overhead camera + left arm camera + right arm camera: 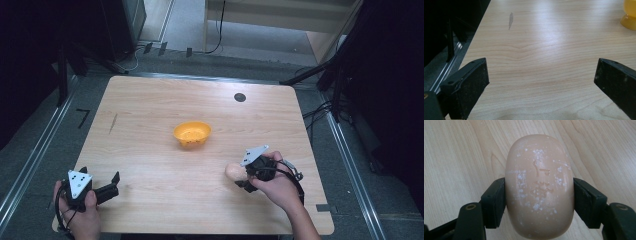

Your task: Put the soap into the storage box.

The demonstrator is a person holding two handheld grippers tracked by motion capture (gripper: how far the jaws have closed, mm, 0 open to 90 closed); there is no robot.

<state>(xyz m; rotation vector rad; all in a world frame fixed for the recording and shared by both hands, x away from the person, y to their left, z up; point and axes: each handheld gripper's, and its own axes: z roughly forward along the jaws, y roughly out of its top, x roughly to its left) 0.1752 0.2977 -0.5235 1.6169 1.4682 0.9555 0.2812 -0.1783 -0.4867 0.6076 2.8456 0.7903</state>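
A pale peach oval bar of soap with white flecks is clamped between both jaws of my right gripper. In the high view that soap pokes out to the left of the right gripper, near the table's front right. An orange bowl sits mid-table, farther away and to the left of the soap. My left gripper rests at the front left corner, jaws wide apart over bare wood with nothing between them. The bowl's edge shows at the top right of the left gripper view.
The wooden table has a small black round mark near its far edge and a thin dark streak at the left. Metal rails and dark stands flank the table on both sides.
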